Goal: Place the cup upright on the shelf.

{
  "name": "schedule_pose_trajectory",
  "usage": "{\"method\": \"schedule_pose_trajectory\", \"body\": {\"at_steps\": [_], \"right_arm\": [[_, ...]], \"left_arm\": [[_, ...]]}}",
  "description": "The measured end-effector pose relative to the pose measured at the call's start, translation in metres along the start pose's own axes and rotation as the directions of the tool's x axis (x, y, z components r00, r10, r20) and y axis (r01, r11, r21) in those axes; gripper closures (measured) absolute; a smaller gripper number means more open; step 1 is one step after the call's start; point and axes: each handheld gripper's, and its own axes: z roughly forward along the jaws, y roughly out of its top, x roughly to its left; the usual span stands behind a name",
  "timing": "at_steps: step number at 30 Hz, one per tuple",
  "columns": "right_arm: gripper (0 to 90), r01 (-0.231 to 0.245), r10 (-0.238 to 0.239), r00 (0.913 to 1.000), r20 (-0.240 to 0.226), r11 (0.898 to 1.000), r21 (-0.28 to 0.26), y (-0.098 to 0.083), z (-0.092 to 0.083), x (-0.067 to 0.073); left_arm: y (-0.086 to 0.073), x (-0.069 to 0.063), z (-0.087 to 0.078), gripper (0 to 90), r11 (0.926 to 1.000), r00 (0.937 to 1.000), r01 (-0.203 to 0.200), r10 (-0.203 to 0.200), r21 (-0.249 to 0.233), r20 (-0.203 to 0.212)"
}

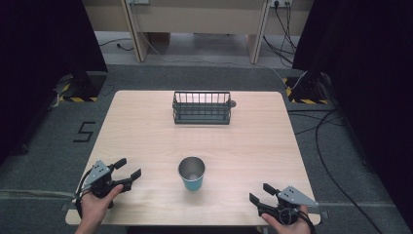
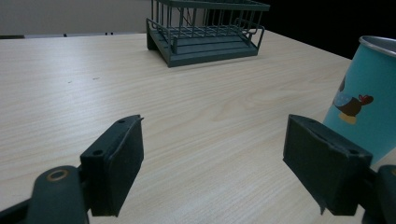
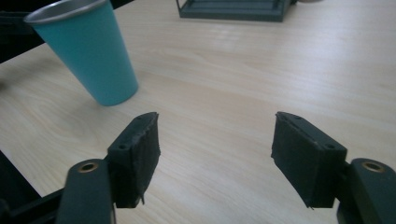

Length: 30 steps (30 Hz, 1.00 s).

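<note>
The pale wooden surface [image 1: 146, 126] carries two things, set apart along its midline, which looks like a laid-out starting arrangement. The dark wire rack [image 1: 201, 107] stands upright at the far edge, open side up, and the teal cup [image 1: 192, 173] stands upright, mouth up, near the person's edge, about midway between the hands and touching neither. The left tool [image 1: 125, 168] and right tool [image 1: 259, 194] rest at the near corners, each held in a hand with jaws spread wide and nothing between them, seemingly waiting. From above the cup reads as plain teal with a metal rim; the left gripper view reveals a small cartoon figure printed on its side, which the right gripper view, facing a bare side, lacks.
</note>
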Motion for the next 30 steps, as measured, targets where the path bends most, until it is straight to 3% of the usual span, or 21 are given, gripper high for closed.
{"method": "schedule_pose_trajectory", "body": {"at_steps": [2,10,17,30], "right_arm": [[30.2,0.004,-0.004,0.9999,-0.01,1.0,-0.009,0.003,0.001,0.003],[20.2,0.092,-0.097,0.9925,-0.075,0.994,-0.064,0.032,0.017,0.034],[18.0,0.151,-0.155,0.9816,-0.111,0.987,-0.048,0.051,0.034,0.054],[17.1,0.193,-0.198,0.9696,-0.144,0.98,-0.049,0.069,0.056,0.07]], "left_arm": [[0.0,0.0,0.0,19.7,1.0,1.0,0.002,-0.002,0.0,0.001],[-0.003,0.002,0.001,19.9,0.9997,0.9997,0.019,-0.019,0.017,0.012],[-0.002,0.001,0.002,20.0,0.9996,0.9993,0.027,-0.027,0.012,0.026],[-0.002,-0.001,0.003,19.8,0.9995,0.999,0.029,-0.029,0.013,0.034]]}}
